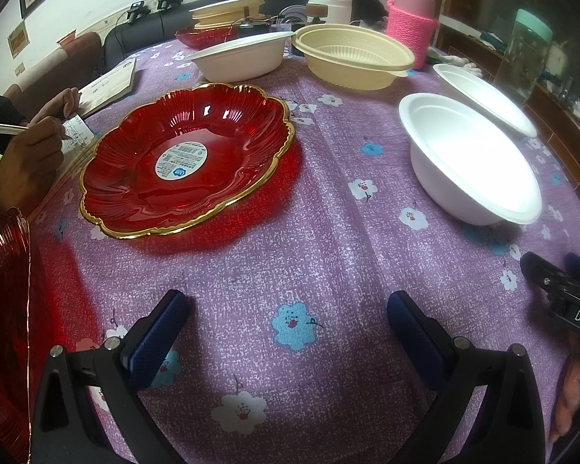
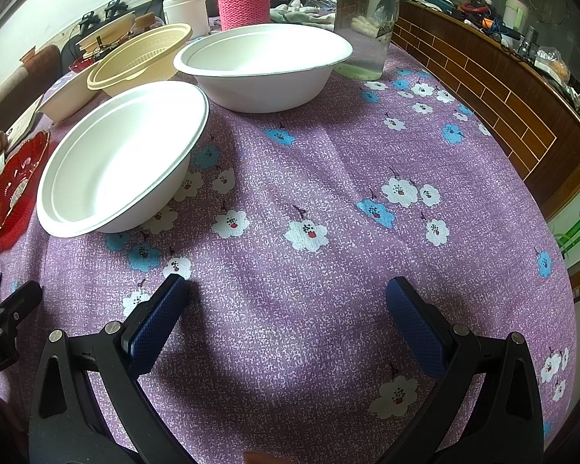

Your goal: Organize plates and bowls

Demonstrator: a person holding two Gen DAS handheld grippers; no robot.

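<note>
A red gold-rimmed plate (image 1: pixel 185 160) lies on the purple flowered cloth ahead of my left gripper (image 1: pixel 288 305), which is open and empty. A second red plate (image 1: pixel 4 294) shows at the left edge. Two white bowls (image 1: pixel 471 158) (image 1: pixel 483 96) sit to the right, a cream bowl (image 1: pixel 352 56) and another white bowl (image 1: pixel 239 58) farther back. My right gripper (image 2: pixel 286 290) is open and empty above bare cloth. Ahead and left of it are the near white bowl (image 2: pixel 120 158), the far white bowl (image 2: pixel 263 65) and the cream bowl (image 2: pixel 139 60). The red plate (image 2: pixel 13 185) shows at the left edge.
A person's hand (image 1: pixel 31 150) writes with a pen at the table's left edge. A pink knit-sleeved bottle (image 1: pixel 411 27), a clear jar (image 2: pixel 367 19), a white tub (image 2: pixel 185 9) and stacked cream dishes (image 1: pixel 228 11) stand at the back. A wooden cabinet (image 2: pixel 483 89) runs along the right.
</note>
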